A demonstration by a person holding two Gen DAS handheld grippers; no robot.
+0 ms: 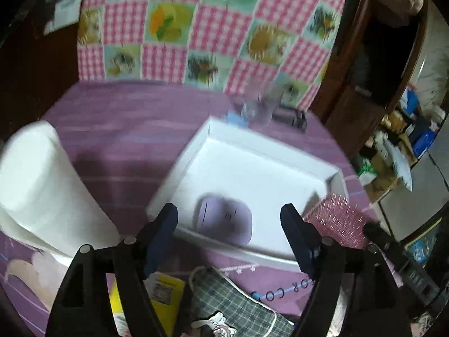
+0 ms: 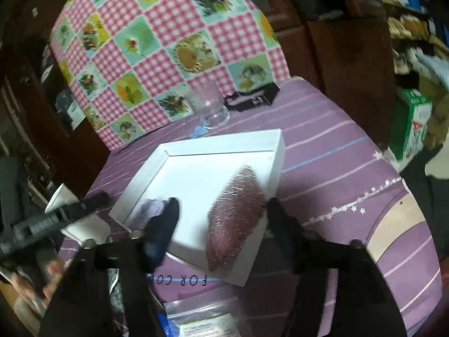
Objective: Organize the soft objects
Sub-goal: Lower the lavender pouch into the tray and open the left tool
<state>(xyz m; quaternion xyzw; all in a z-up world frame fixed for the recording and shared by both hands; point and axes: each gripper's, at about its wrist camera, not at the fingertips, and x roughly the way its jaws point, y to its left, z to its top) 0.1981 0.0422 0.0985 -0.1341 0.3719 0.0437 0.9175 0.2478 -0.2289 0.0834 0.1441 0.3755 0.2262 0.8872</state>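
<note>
A shallow white tray [image 1: 269, 143] [image 2: 219, 146] lies on the purple striped cloth. A small lilac soft pad [image 1: 224, 219] [image 2: 148, 207] rests in the tray's near corner. My left gripper [image 1: 230, 221] hangs above the pad, jaws wide apart and nothing between the pads. A pink glittery scrubber [image 2: 235, 219] [image 1: 336, 221] lies in the tray on its right side. My right gripper [image 2: 223, 213] is open around the scrubber, which lies close to the right finger while the left pad stands clear of it.
A white paper roll [image 1: 42, 185] stands at the left. A clear glass [image 2: 210, 104] and a black clip [image 2: 249, 98] sit behind the tray, in front of a chequered floral cover [image 2: 168, 42]. Plaid fabric [image 1: 233, 306], a yellow pack [image 1: 165, 295] and a plastic bag [image 2: 202, 320] lie near me.
</note>
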